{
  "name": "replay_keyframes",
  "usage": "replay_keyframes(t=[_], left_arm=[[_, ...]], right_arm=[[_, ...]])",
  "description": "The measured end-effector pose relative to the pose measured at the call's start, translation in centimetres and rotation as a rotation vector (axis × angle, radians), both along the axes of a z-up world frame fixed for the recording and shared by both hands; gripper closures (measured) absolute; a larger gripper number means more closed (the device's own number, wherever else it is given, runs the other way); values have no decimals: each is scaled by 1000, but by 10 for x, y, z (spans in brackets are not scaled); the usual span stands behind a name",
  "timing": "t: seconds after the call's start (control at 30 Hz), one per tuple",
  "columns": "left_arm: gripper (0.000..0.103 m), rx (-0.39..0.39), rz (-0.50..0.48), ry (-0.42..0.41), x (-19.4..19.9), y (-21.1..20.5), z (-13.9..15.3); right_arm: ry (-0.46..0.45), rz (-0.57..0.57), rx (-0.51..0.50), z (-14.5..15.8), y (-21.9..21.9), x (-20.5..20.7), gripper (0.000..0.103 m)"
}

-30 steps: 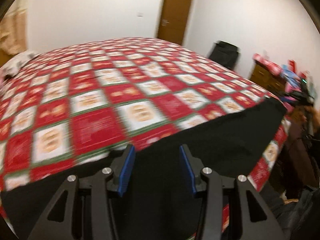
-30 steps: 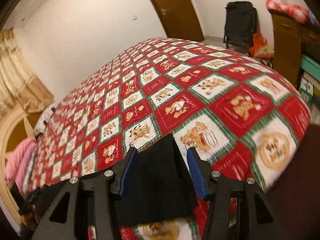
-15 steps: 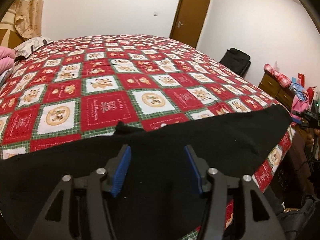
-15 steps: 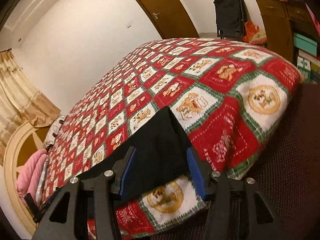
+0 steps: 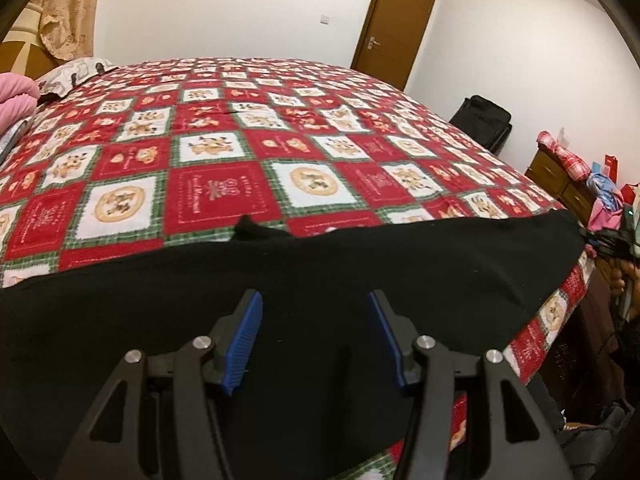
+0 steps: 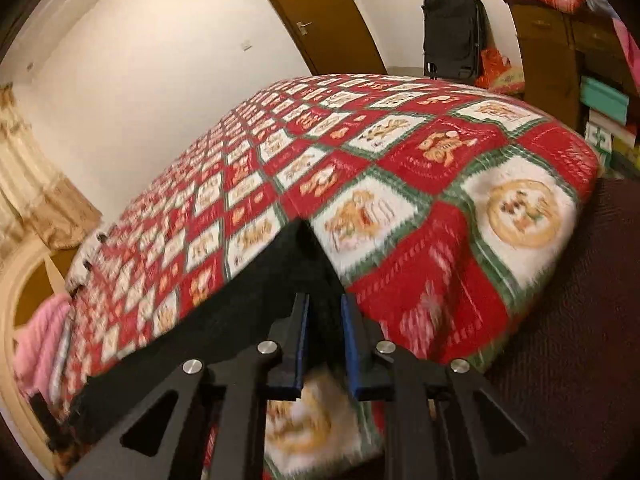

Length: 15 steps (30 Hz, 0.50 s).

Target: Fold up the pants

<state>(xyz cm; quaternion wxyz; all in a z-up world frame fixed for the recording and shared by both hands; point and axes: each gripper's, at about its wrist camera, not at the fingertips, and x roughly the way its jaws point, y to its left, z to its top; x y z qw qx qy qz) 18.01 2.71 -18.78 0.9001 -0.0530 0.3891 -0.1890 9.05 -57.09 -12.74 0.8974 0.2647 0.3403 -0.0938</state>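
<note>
Black fabric pants are spread along the near edge of the red patchwork-quilted bed. The left gripper is held wide open, empty, above them; the right gripper is nearly closed on the leg end at the bed's corner. The cloth should be seated deep between both pads before lifting

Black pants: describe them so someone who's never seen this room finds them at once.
Start at the big bed under the red, white and green Christmas-patchwork quilt. Along its near edge, the pants lie spread as one long flat strip, with the left gripper open above them and the right gripper closing on one end. They are the only plain black fabric on the patterned quilt.
</note>
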Motion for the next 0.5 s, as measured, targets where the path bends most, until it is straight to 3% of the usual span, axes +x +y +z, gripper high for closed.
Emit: replay_keyframes(t=[0.13, 0.17, 0.2, 0.27, 0.37, 0.5], left_arm=[[46, 9, -25, 0, -3, -8, 0], [46, 9, -27, 3, -3, -8, -1], [46, 7, -26, 7, -3, -9, -2], [46, 0, -24, 15, -2, -8, -2], [46, 6, -27, 9, -3, -10, -1], [46, 20, -32, -7, -5, -9, 3]], right_arm=[[1, 18, -70, 7, 5, 3, 86], [-2, 17, -85, 9, 7, 0, 81], [1, 12, -108, 11, 8, -2, 58], [-17, 25, -123, 15, 7, -4, 37], [-10, 47, -106, 17, 2, 1, 37], [64, 114, -51, 5, -6, 24, 37]])
